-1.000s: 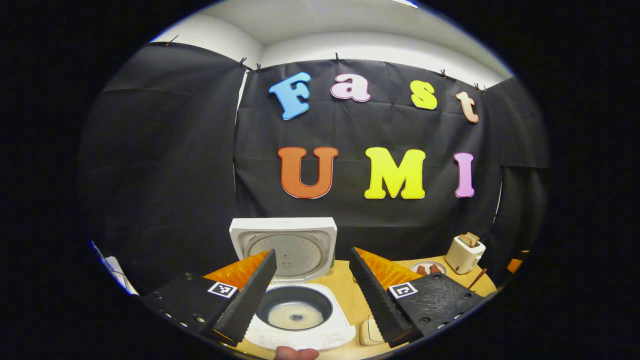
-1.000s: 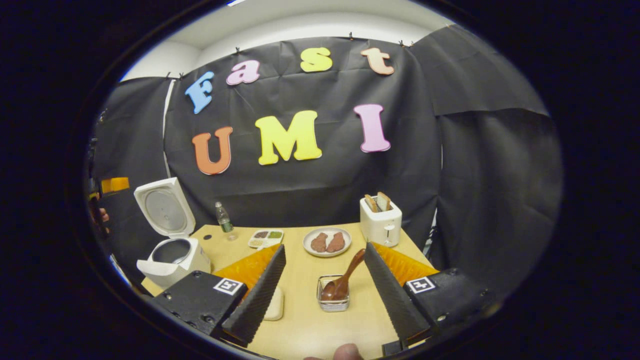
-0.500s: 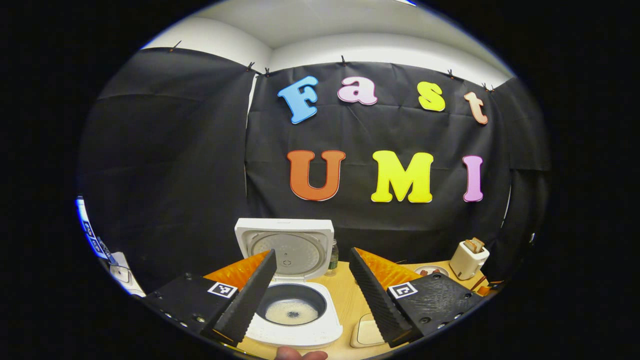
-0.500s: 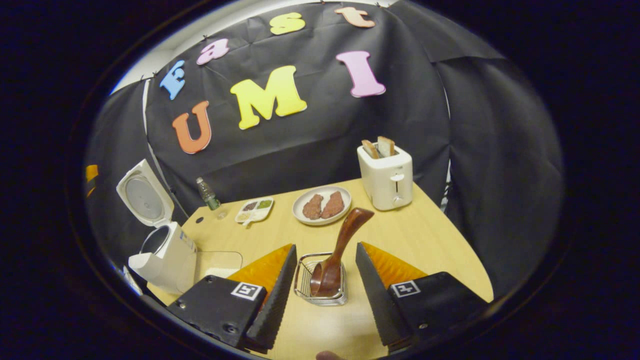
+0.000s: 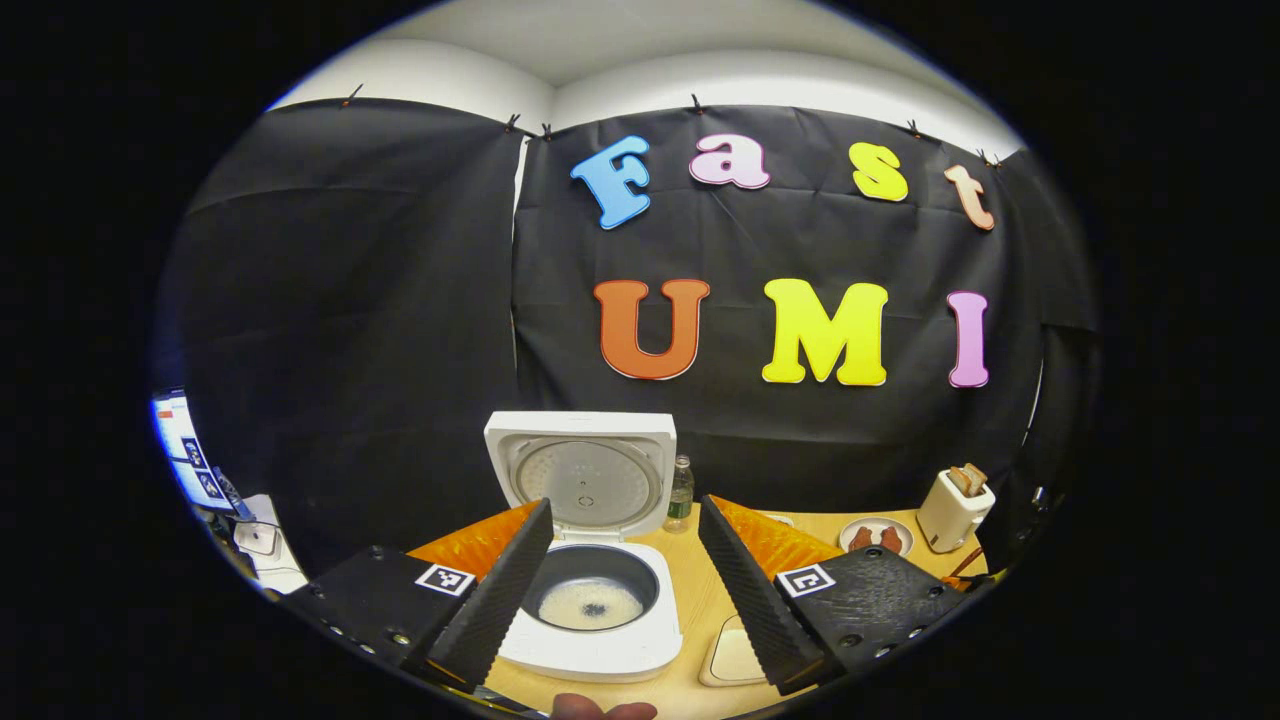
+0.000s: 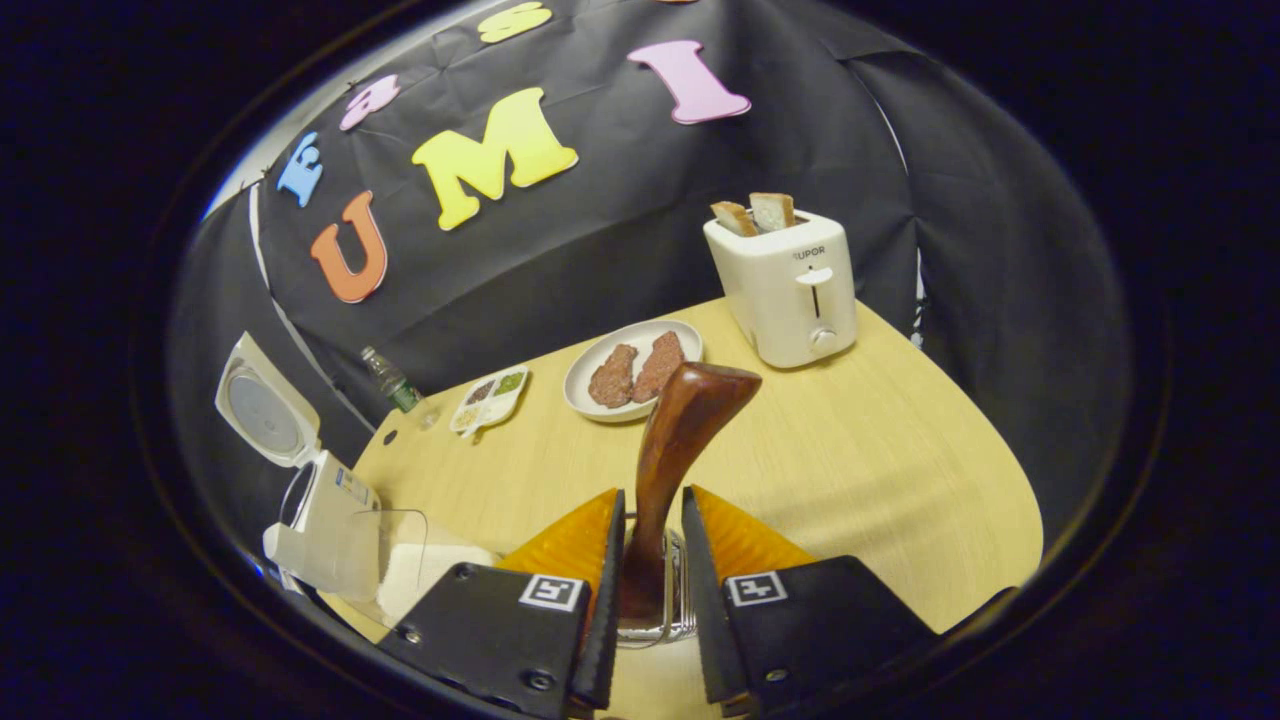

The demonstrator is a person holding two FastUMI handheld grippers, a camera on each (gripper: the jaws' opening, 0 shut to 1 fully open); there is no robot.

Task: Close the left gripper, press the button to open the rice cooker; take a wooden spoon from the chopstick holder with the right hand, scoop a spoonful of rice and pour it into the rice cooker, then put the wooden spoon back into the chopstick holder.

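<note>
With the rice cooker (image 5: 590, 590) lid already swung up and standing upright behind the pot, the button step looks done and the left gripper (image 5: 625, 585) just hangs above the open pot, fingers spread wide, holding nothing; a little pale rice sits at the pot bottom. Probably parked there to stay clear of the right side's path. A small water bottle (image 5: 680, 493) stands just right of the lid, near the wall, and a flat pale container (image 5: 733, 658) lies on the table (image 5: 700, 600) beside the cooker, likely the rice source, though the finger in front hides most of it. Farther right sit a plate (image 5: 876, 537) with two brown pieces and a toaster (image 5: 955, 508) with bread. In the right gripper view, going left to right: cooker with lid up at the table's left edge, a clear tub by it, the bottle, a small divided tray (image 6: 490, 397), the plate, then the toaster. The wooden spoon (image 6: 665, 470) stands bowl-down in the wire chopstick holder (image 6: 672, 600), handle leaning up and right, so its shaft offers an easy side grip. The right gripper (image 6: 645, 580) is down around that shaft, fingers narrowed to a slim gap on either side of it; whether both pads actually press the wood I cannot tell. Step in hand: grasping the spoon. Next: finish the squeeze, lift straight up so the holder doesn't tip.
</note>
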